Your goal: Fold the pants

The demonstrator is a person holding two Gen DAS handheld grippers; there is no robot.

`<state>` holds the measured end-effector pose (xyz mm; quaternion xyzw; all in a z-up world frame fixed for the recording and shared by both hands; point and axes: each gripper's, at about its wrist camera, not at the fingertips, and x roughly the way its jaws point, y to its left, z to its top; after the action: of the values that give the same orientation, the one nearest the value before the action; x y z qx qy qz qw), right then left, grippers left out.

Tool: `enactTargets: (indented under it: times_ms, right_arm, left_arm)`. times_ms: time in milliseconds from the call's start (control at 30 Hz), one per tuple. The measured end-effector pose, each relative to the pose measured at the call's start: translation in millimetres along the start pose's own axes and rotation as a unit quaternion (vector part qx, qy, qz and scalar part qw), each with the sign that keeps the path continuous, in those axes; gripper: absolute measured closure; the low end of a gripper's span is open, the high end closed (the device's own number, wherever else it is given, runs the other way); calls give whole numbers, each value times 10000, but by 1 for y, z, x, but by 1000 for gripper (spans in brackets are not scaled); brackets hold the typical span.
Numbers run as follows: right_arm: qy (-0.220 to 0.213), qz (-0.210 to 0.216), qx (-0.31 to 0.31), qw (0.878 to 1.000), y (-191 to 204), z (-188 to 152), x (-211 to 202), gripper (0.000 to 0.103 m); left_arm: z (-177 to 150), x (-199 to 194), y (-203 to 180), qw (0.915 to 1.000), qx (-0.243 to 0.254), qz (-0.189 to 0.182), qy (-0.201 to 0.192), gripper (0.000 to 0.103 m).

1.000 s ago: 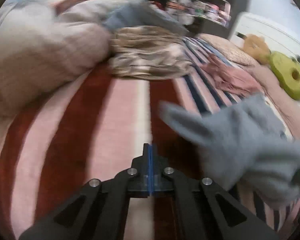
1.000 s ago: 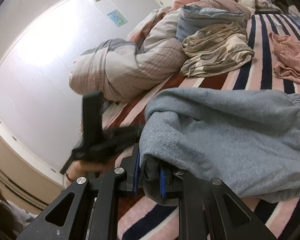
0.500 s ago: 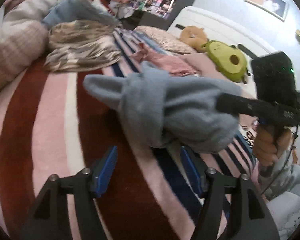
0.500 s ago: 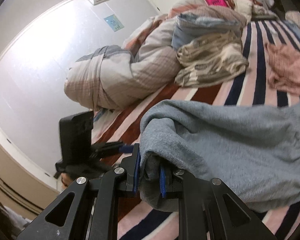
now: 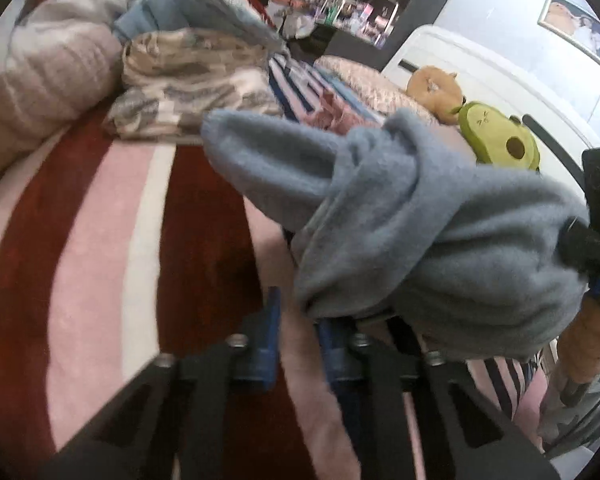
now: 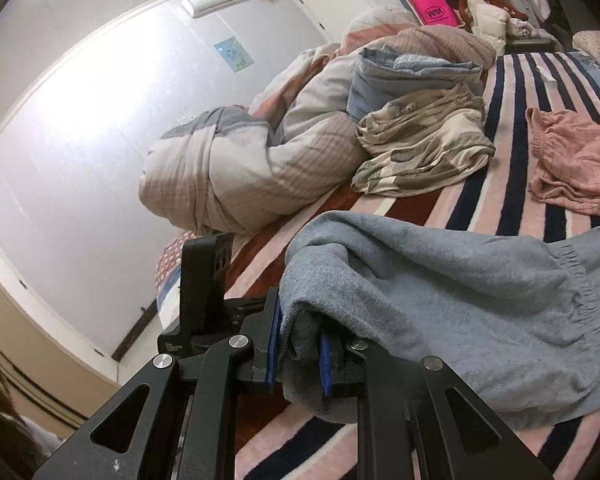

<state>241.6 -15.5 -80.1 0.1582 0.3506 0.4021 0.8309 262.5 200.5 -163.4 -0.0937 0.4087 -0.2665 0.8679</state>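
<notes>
The grey fleece pants [image 5: 420,224] hang bunched above the striped bed [image 5: 100,240], with one leg end sticking out to the left. My right gripper [image 6: 298,354] is shut on a thick fold of the pants [image 6: 440,304], whose elastic hem shows at the right. My left gripper [image 5: 296,332] sits just below and left of the bunch, its blue pads a narrow gap apart with only blanket showing between them. The right gripper's body shows at the far right of the left wrist view [image 5: 596,248].
A rolled duvet [image 6: 228,176] lies along the wall side. A beige patterned garment [image 6: 420,152] and folded jeans [image 6: 404,76] lie behind. A pink garment [image 6: 576,168] lies to the right. An avocado plush [image 5: 496,140] sits by the headboard.
My left gripper opened wide, swung right toward the pants, then narrowed its jaws under the bunch. The right gripper kept its hold and lifted the pants slightly.
</notes>
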Motion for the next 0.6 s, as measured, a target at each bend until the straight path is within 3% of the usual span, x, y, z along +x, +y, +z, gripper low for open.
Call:
enactTargets:
  times_ms: [100,267,467,567,600]
  right_arm:
    - [54,-16,-87,9999,3,0,-2,92]
    - [14,9,-106,9999,3,-14,-3,91]
    - [2,-55,-71,10000,3,-46,21,73]
    - [2,-51,-131,9999,6,-59,29,50]
    - [-23,24,-117,9999,7,-64,31,46]
  left_arm:
    - [6,-4,-6,9991,122,339,-223,97]
    - [10,-3,-4,9997,202,95,-142,98]
    - [3,2,7,9998,79,163,-29,98]
    - [0,0,10,9999,18,144,-18,98]
    - [-1,0,11,9999,7,135,-17,98]
